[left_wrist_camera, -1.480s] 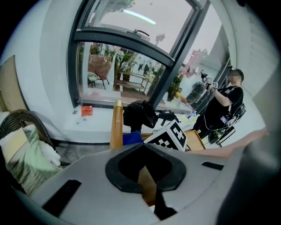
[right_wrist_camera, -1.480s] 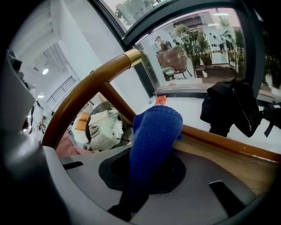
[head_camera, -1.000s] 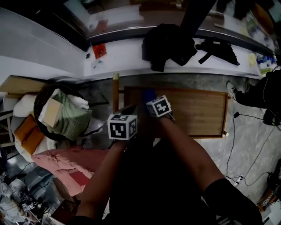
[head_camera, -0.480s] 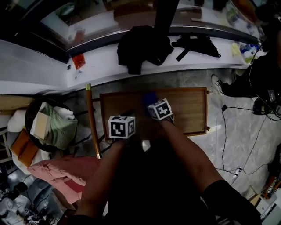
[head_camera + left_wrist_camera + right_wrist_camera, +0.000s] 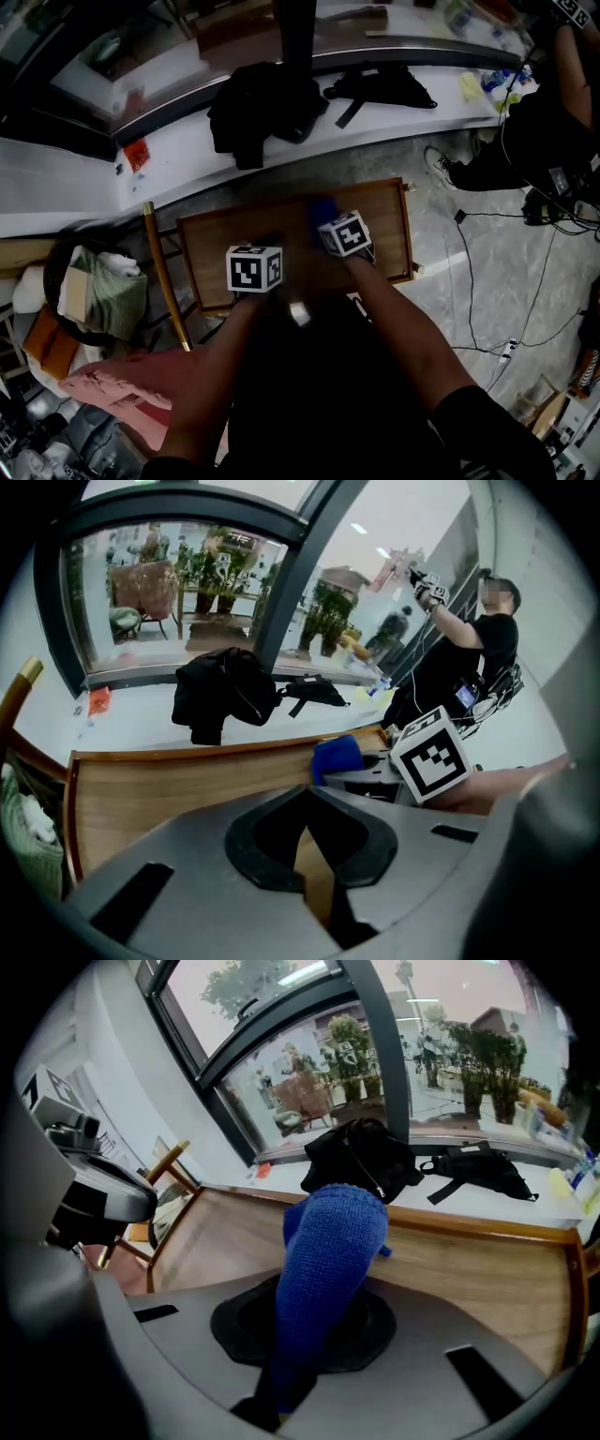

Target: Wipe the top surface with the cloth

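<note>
The right gripper (image 5: 314, 1324) is clamped on a blue knitted cloth (image 5: 328, 1241). Its own view shows the cloth rising from between the jaws and folding forward over the wooden tabletop (image 5: 469, 1260). The view does not show whether the cloth's far end touches the wood. The head view shows only a small blue patch ahead of this gripper's marker cube (image 5: 344, 233).

The left gripper (image 5: 305, 803) is just to the left of the right one, and its marker cube sits a little nearer the person. Its own view shows the jaws nearly together, meeting at the tips. A thin wedge of tabletop shows between them and nothing is held. The head view hides these jaws under the cube and forearm. The left gripper view also shows the right gripper side-on, with the cloth sticking out ahead of it above the table.

Beyond both grippers, past the table's far edge, a black jacket (image 5: 253, 103) and a black strap bag (image 5: 380, 86) lie on a white ledge under a window. Only the head view shows a wooden chair post (image 5: 164, 272) and a basket of folded fabric (image 5: 94, 291), both to the left of the left gripper. To the far right stands a person in black (image 5: 459, 658) with raised arms.
</note>
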Demonstrator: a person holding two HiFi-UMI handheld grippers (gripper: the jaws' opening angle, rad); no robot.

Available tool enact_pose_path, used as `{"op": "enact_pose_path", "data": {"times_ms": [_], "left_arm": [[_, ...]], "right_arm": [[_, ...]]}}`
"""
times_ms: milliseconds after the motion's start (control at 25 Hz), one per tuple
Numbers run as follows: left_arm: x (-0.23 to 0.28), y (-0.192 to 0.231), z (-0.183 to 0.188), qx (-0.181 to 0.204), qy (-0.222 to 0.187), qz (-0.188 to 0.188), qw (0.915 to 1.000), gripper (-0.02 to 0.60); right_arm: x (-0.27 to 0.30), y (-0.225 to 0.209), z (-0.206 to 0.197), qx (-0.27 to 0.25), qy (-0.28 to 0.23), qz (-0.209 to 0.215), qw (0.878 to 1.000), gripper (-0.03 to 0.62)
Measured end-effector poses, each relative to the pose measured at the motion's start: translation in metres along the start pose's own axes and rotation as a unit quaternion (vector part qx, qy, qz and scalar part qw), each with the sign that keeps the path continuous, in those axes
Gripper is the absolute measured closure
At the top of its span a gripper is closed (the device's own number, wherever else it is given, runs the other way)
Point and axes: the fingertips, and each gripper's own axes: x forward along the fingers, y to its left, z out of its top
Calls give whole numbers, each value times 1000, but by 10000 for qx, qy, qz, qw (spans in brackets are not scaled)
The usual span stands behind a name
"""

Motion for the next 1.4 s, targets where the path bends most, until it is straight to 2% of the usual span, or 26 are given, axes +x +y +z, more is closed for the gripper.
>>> {"op": "enact_pose_path", "data": {"times_ms": [480, 680, 840, 1200, 1400], "left_arm": [[37, -60, 6, 196, 76, -312, 9993, 572], [41, -64, 8, 163, 66, -326, 9993, 572], [39, -62, 11, 103, -21, -315, 9994, 572], [25, -45, 11, 95, -50, -411, 9991, 572], [-6, -22, 18, 24, -293, -451, 9986, 572]], "right_arm": [[-59, -112, -34, 504, -27, -738, 9960, 546], [-75, -138, -38, 750, 26, -926, 9929, 546], [-87, -160, -43, 885, 108, -1245, 9882, 546], [-105, -182, -52, 1195, 338, -1822, 9754, 546], [-111, -151, -42, 1237, -23, -1806, 9758, 546]]}}
